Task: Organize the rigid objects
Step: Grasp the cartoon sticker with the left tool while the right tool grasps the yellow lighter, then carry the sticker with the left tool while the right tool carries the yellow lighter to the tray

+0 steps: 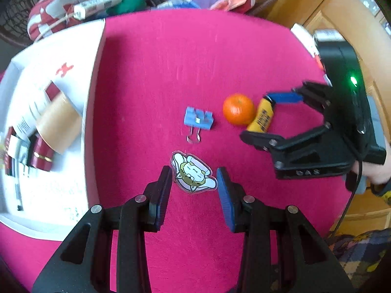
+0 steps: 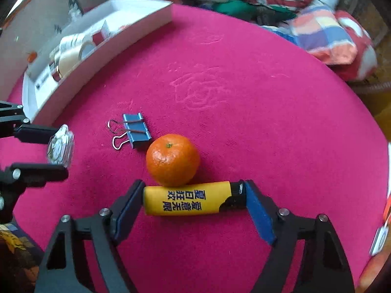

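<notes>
A yellow lighter (image 2: 193, 201) lies on the pink table between the pads of my right gripper (image 2: 194, 201), which touch both its ends; it rests against an orange tangerine (image 2: 173, 160). In the left wrist view the lighter (image 1: 262, 117) and tangerine (image 1: 238, 108) sit at the right, with the right gripper (image 1: 265, 117) around the lighter. My left gripper (image 1: 194, 190) is open around a flat cat-shaped acrylic charm (image 1: 193, 172), also in the right wrist view (image 2: 59, 149). A blue binder clip (image 1: 198, 120) lies between the charm and the tangerine (image 2: 135, 130).
A white box (image 1: 94, 102) at the left holds a tape roll (image 1: 58, 122), red tubes and paper cartons; it also shows in the right wrist view (image 2: 127, 37). Patterned cloth and a white tube (image 1: 97, 6) lie beyond the table's far edge.
</notes>
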Action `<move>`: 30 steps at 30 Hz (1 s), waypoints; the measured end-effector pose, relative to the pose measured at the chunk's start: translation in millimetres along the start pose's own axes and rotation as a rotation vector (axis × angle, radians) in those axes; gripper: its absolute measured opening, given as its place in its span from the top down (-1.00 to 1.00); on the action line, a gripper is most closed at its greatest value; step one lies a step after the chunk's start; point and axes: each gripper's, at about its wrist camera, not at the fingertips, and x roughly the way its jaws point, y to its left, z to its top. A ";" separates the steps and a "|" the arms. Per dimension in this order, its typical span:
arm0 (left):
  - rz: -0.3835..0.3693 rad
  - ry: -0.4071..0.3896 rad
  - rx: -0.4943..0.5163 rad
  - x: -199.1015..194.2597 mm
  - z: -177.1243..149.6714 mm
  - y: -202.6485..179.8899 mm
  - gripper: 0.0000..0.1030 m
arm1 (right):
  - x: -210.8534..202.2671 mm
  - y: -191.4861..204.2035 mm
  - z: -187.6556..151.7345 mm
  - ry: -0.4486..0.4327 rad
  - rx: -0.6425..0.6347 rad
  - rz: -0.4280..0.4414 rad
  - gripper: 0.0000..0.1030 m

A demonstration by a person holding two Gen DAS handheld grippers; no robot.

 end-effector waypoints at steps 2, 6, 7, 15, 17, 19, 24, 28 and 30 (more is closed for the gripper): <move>-0.009 -0.040 0.001 -16.5 6.6 -0.8 0.28 | -22.0 -8.5 -4.9 -0.043 0.068 0.018 -0.57; -0.006 -0.159 0.030 -62.4 23.6 -5.7 0.28 | -79.5 -14.3 -12.1 -0.177 0.153 0.023 -0.57; 0.004 -0.211 0.050 -81.9 30.0 -8.4 0.28 | -98.5 -16.1 -10.2 -0.229 0.169 0.020 -0.57; 0.090 -0.534 0.129 -203.4 86.5 -20.7 0.28 | -230.4 -3.1 26.5 -0.625 0.207 -0.023 -0.57; 0.109 -0.594 0.132 -232.6 94.7 -20.8 0.28 | -255.1 1.2 33.2 -0.702 0.201 -0.030 -0.57; 0.123 -0.637 0.125 -252.4 98.1 -16.1 0.28 | -276.6 10.4 41.4 -0.775 0.200 -0.037 -0.57; 0.141 -0.731 0.097 -291.4 85.8 -9.1 0.28 | -320.9 27.0 46.3 -0.943 0.228 -0.020 -0.58; 0.155 -0.757 0.085 -308.2 78.6 4.3 0.28 | -335.2 40.1 50.8 -1.006 0.230 -0.003 -0.58; 0.157 -0.761 0.077 -311.7 73.7 11.2 0.28 | -338.6 46.0 53.3 -1.030 0.236 -0.005 -0.58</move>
